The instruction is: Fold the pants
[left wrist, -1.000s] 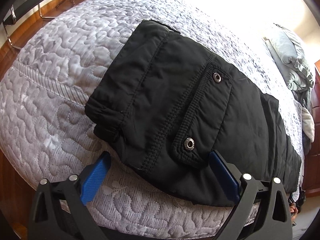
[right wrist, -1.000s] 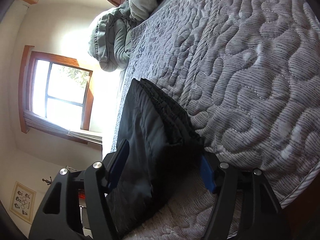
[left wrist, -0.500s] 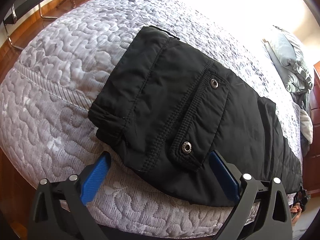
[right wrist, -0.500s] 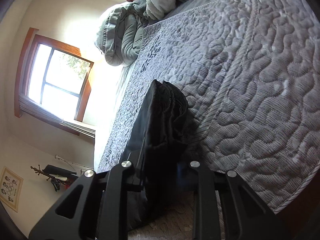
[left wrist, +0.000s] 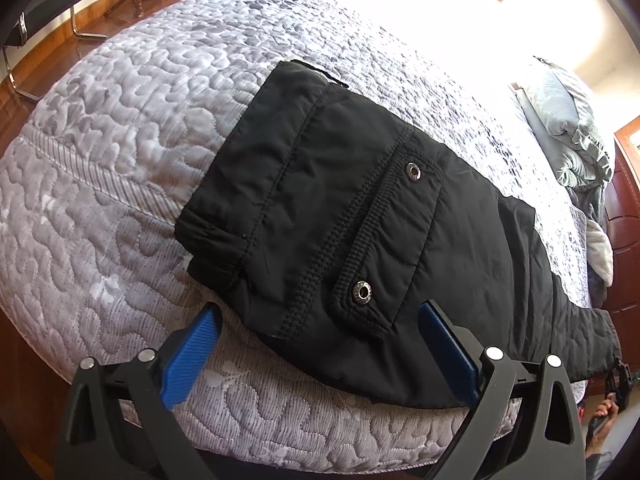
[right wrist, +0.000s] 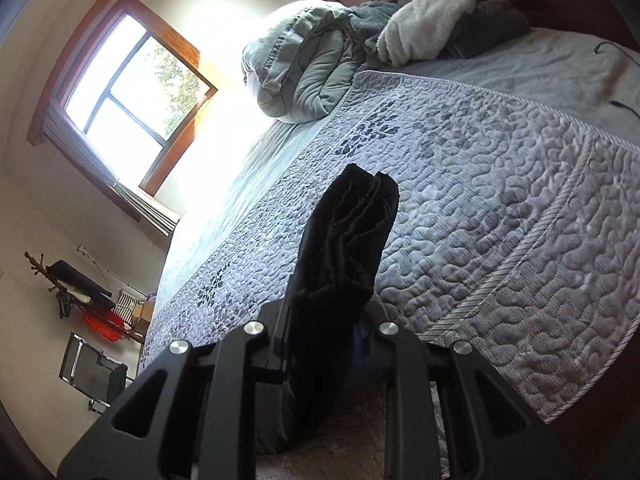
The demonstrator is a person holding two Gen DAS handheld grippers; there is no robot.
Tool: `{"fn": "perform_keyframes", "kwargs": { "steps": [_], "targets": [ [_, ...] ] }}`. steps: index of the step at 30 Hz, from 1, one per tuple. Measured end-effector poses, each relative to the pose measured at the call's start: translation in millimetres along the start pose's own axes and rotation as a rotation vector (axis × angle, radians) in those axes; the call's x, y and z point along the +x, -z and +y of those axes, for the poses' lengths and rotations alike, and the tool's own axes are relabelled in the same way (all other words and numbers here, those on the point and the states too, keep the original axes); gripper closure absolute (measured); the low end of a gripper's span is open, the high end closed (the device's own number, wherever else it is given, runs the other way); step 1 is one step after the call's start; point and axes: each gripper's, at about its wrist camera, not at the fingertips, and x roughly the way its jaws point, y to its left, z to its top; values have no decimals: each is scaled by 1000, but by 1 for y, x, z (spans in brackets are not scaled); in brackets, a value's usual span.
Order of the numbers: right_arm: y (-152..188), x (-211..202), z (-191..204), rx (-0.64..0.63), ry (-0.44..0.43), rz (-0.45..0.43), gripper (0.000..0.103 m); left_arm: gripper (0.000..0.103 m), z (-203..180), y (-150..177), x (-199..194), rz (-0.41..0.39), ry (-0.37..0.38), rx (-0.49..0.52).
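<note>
Black padded pants (left wrist: 360,232) lie folded lengthwise on a grey quilted bed (left wrist: 132,152), waistband at the left, a flap pocket with two metal snaps facing up, legs running off to the right. My left gripper (left wrist: 320,340) is open, its blue pads either side of the pants' near edge by the pocket. My right gripper (right wrist: 320,340) is shut on the leg end of the pants (right wrist: 344,248) and holds the bunched cuffs raised off the bed (right wrist: 500,216).
A grey-green duvet (right wrist: 304,64) and a white fleece (right wrist: 428,28) are piled at the head of the bed by a wooden headboard. A window (right wrist: 128,84) is on the wall. A black chair (right wrist: 92,372) and a coat stand stand on the wooden floor beside the bed.
My right gripper closed on the leg end of the pants and lifted it off the bed. My left gripper stayed open and hardly moved.
</note>
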Motion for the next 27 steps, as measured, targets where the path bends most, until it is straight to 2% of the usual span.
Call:
{"fn": "perform_keyframes", "kwargs": {
  "steps": [9, 16, 27],
  "targets": [
    [-9, -8, 79, -216, 45, 2, 83, 4, -1, 5, 0, -1, 24, 9],
    [-3, -9, 137, -373, 70, 11, 83, 4, 6, 5, 2, -3, 55, -7],
    [13, -3, 193, -494, 68, 33, 83, 4, 11, 7, 3, -1, 98, -14]
  ]
}}
